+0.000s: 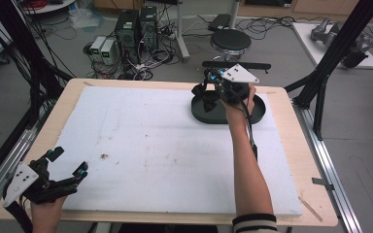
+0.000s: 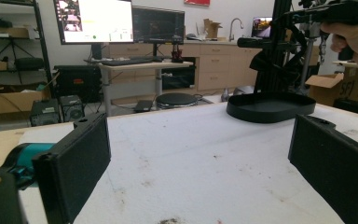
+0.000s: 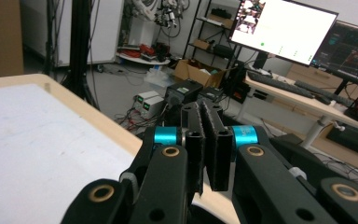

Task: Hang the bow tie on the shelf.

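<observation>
My left gripper [image 1: 69, 161] rests at the table's near left corner in a hand, its jaws wide open and nothing between them [image 2: 200, 154]. At the back right, my right gripper [image 1: 200, 90] is held in the air over a black oval tray [image 1: 260, 110], which also appears low and shallow in the left gripper view [image 2: 270, 111]. In the right gripper view the two jaws [image 3: 208, 114] stand pressed together with no object visible between them. A dark shape hangs under that gripper in the high view; I cannot tell what it is.
A white foam sheet [image 1: 165, 145] covers most of the wooden table [image 1: 303, 160] and carries a few dark specks [image 1: 104, 156]. A round stool [image 1: 230, 41] and computer boxes [image 1: 136, 29] stand beyond the far edge. Black frame posts [image 1: 337, 53] rise at the right.
</observation>
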